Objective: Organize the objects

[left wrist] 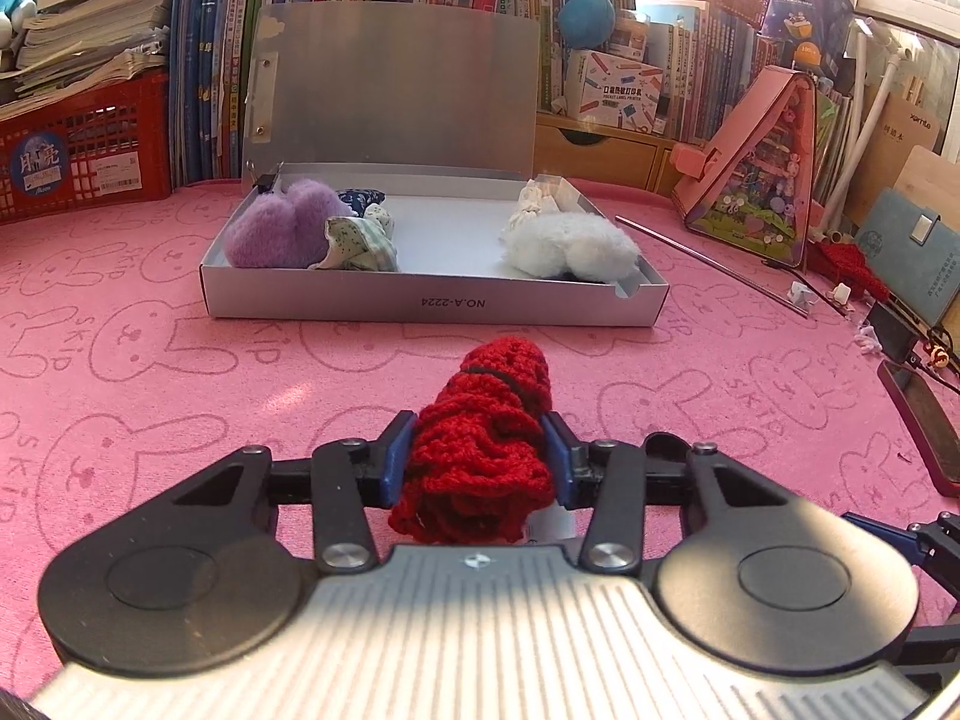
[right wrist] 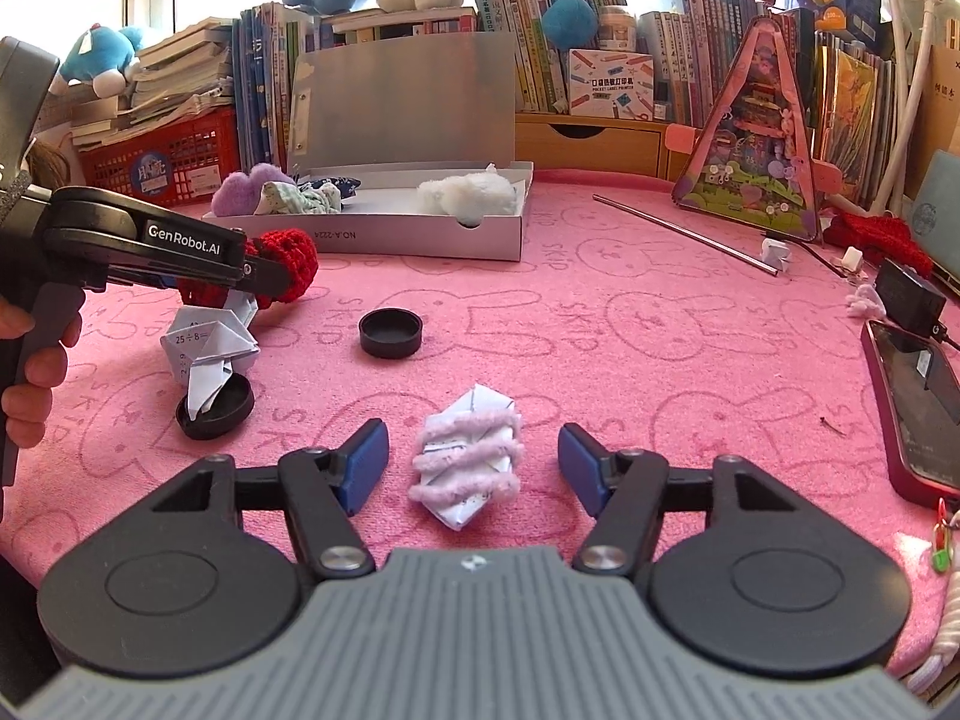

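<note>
Red knit [left wrist: 486, 438] squeezed between the pads of the left gripper [left wrist: 478, 420], jaws closed on its middle, far end poking out toward the box [left wrist: 420, 303]. Sits low on or just over the mat [left wrist: 150, 360] (hard to tell which), short of the box's front wall. Being soft and loosely bundled, could sag, unroll or slide out of the pinch on the way; carried too low, could catch on that wall and tug the light box across the mat. Seen from the right wrist, folded paper [right wrist: 210, 348] lies right beneath that grip, one end in a black cap [right wrist: 216, 405]; might snag in the yarn, ride along and tip the cap. Inside the box, purple plush [left wrist: 276, 228] and white plush [left wrist: 570, 246] fill the two ends, leaving only the bare middle; dropped off-centre, could land on a plush and roll back out. Over at the right gripper [right wrist: 471, 450], jaws open, pads standing clear on either side of the wad [right wrist: 471, 465] of paper wrapped in pink fuzzy cord, flat on the mat. Closing too high would likely pinch only the cord and peel it off; closing hard would crush the paper. Swinging wide to the right risks knocking the phone [right wrist: 918, 408].
</note>
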Motion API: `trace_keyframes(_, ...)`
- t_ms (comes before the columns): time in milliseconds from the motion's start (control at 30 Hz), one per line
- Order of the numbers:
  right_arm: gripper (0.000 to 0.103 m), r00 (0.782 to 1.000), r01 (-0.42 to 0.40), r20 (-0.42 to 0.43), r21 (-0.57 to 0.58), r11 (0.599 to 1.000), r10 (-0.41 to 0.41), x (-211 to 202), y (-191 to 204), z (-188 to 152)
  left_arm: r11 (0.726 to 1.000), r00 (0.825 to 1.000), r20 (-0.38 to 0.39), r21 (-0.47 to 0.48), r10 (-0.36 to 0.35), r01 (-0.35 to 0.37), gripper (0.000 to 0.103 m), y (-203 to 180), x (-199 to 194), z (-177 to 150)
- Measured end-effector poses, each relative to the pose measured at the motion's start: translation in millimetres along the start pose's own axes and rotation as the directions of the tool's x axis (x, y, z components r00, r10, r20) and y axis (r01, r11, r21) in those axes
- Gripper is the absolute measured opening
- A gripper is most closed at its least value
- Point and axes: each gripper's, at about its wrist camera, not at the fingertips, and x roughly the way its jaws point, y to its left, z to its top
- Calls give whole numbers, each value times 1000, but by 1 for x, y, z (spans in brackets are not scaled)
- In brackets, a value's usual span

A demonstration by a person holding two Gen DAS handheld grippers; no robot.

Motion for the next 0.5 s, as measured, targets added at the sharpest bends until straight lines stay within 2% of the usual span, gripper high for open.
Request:
trace_keyframes(233,42,1000,6,6,0,1000,-6,1,0,4,998,998,43,-22,54,-53,51,7,-20,-2)
trace_keyframes(500,41,1000,0,12,0,1000,0,4,2,7,991,992,65,-83,110,-105,51,22,-39,-10)
